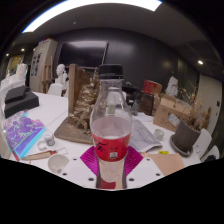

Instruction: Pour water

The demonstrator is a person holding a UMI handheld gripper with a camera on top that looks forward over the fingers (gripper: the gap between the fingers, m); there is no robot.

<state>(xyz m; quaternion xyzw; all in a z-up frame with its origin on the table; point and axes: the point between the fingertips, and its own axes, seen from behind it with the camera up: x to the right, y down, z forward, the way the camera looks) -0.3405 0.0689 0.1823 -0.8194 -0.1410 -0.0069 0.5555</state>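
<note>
I've got the tool [110, 170] clamped on the plastic bottle [110, 125], upright w/ red liquid low, held above the near desk [150, 170] edge, prob so nothing spills pre-pour.

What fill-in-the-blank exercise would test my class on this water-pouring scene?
1. The liquid in the clear bottle is ____ in colour.
2. The bottle's cap is ____.
3. The bottle stands ____ the two fingers of the hand-held gripper.
4. The pads on the fingers are ____.

Missing words: red; black; between; magenta
</note>
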